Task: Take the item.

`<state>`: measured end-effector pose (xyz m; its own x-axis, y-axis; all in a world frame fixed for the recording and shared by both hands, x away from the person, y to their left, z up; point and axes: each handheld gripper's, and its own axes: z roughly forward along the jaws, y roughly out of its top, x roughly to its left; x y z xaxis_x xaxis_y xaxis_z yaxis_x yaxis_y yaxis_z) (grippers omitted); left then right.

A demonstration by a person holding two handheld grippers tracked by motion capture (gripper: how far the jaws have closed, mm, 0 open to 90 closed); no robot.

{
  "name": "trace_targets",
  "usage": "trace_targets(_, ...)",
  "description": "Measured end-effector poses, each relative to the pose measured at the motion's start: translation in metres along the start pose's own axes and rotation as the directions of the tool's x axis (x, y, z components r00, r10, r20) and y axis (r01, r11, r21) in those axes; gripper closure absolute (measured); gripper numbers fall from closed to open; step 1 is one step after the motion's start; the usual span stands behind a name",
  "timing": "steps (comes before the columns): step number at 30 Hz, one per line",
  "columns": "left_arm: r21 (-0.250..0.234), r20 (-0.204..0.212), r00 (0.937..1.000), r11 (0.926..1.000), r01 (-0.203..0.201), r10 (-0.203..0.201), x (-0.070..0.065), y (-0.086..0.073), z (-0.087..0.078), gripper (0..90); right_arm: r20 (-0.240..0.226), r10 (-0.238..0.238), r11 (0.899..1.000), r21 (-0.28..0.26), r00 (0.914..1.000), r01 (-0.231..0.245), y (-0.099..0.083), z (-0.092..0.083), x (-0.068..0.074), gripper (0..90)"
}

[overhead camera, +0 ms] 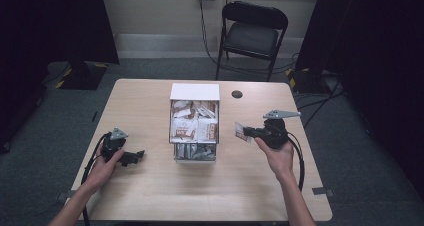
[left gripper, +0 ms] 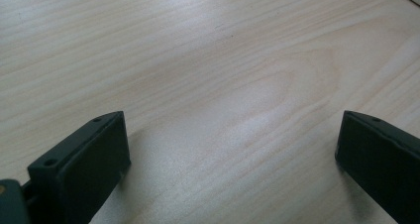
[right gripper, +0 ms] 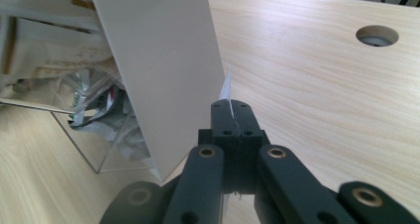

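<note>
Packet (overhead camera: 242, 132) sits clamped in the right gripper (overhead camera: 248, 132), just right of the clear box (overhead camera: 195, 155) of packets. Left gripper (overhead camera: 136, 156) rests released on the worktop (overhead camera: 150, 196).

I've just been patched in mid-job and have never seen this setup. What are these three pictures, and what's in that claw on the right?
No robot here: a person holds a hand-held claw in each hand. The high view looks down on the wooden table from above. The other two pictures come from cameras riding on the claws, looking along their black jaws. In the middle of the table stands a clear box full of small packets. The right claw is shut on one flat packet, held beside the box. The left claw sits low over bare table with its jaws wide apart and nothing between them.
</note>
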<state>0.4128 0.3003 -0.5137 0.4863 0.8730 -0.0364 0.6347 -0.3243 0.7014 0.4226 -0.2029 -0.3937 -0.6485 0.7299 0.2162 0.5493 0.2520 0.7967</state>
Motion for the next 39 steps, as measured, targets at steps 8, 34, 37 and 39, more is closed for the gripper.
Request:
trace_targets(8, 0.0, 0.001, 1.0, 1.0, 0.001, -0.001, 0.0, 0.0, 0.0, 0.0, 0.003, 0.006, 0.999, 0.04, 1.0, -0.007, -0.007, 0.02, -0.005, 90.0)
trace_targets(34, 0.0, 0.0, 1.0, 1.0, 0.001, -0.001, 0.0, 0.0, 0.0, 0.0, 0.001, 0.007, 0.984, 0.179, 1.0, -0.007, -0.034, 0.088, -0.018, 90.0)
trace_targets(37, 0.0, -0.001, 1.0, 1.0, 0.0, 0.0, 0.0, 0.0, 0.0, 0.0, 0.009, 0.01, 0.986, 0.167, 0.9999, -0.011, -0.035, 0.088, -0.019, 88.3)
trace_targets(39, 0.0, 0.0, 1.0, 1.0, 0.001, -0.001, 0.0, 0.0, 0.0, 0.0, 0.019, 0.013, 0.986, 0.166, 0.9997, -0.016, -0.035, 0.088, -0.02, 86.0)
